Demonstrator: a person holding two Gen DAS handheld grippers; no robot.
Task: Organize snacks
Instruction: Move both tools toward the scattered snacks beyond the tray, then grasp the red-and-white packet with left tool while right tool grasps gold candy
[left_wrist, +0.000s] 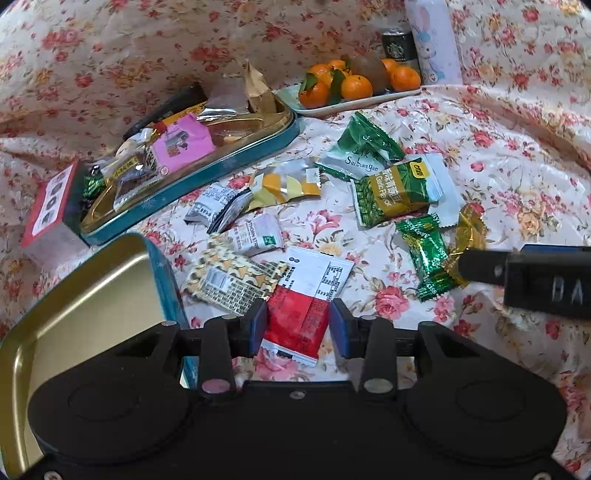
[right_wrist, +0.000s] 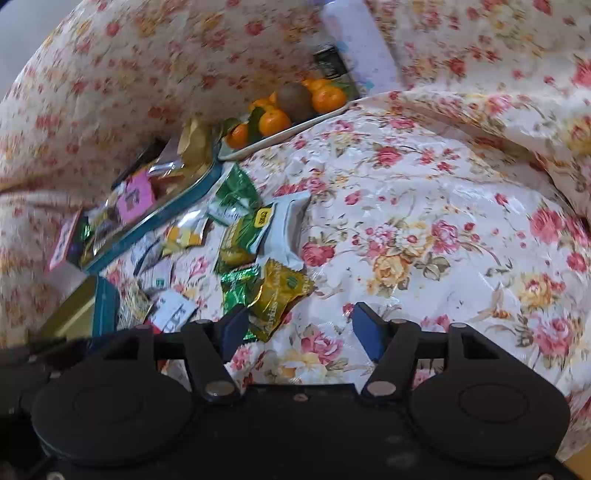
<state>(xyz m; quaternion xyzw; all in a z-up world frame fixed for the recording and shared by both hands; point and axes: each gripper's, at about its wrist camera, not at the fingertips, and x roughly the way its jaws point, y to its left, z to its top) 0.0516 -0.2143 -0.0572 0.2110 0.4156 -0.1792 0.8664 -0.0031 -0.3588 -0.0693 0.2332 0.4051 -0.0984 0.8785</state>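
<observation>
While the packets lie this crowded on the floral cloth (left_wrist: 461, 155), we judge these to be the weak spots:

Risk, double pick: the red-and-white sachet (left_wrist: 299, 314) has its upper edge just beside the gold-patterned packet (left_wrist: 236, 280), which seems to overlap it slightly; if we close carelessly, we could drag both.

Risk, slip: the sachet is flat and glossy on slick cloth, so pads meeting it at a slant may skate over it rather than pinch it.

Risk, collision: our right tool reaches into the left camera's view near the green candies (left_wrist: 430, 254); working so close together, we could knock into each other.

Risk, the lid: the empty gold-lined tin lid (left_wrist: 92, 295) sits just beside our left tool and could be nudged.

Left gripper (left_wrist: 298, 326): fingers spread apart, straddling the lower part of the sachet, pads clear of it on both sides; nothing held.

Right gripper (right_wrist: 299, 328): fingers wide apart and empty; the gold candy wrapper (right_wrist: 280, 291) lies just ahead of its left finger, whether touching we cannot tell.

Snacks: loose ones scattered mid-cloth; others already piled in the teal tin (left_wrist: 229, 155), left of the tangerine plate (left_wrist: 321, 107).
</observation>
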